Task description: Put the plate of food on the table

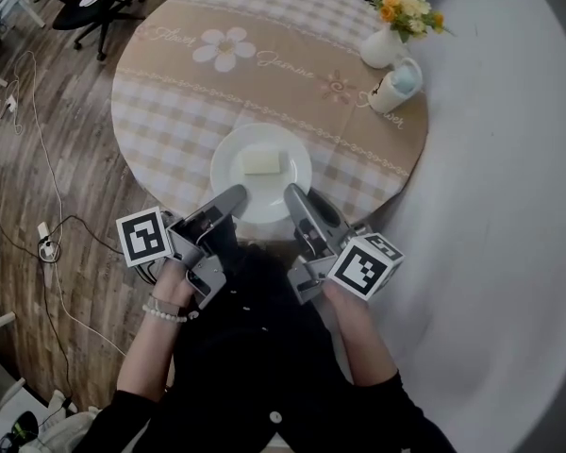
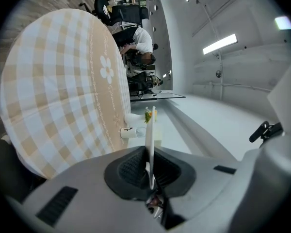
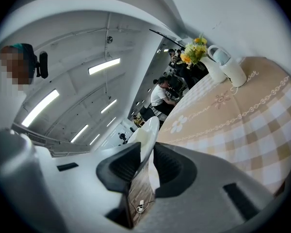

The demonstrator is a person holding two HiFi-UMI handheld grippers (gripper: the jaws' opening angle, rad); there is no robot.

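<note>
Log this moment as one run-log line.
left tongs: shut on plate rim | right tongs: shut on plate rim | food: pale block, mid-plate | plate: level, over near edge of table; set down or not unclear

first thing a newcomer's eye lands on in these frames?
The white plate with a pale block of food on it, over the near edge of the round checked table, gripped at its near rim by the left tongs and right tongs. Next, the vase of yellow and orange flowers and a white cup beside it at the table's far right.
</note>
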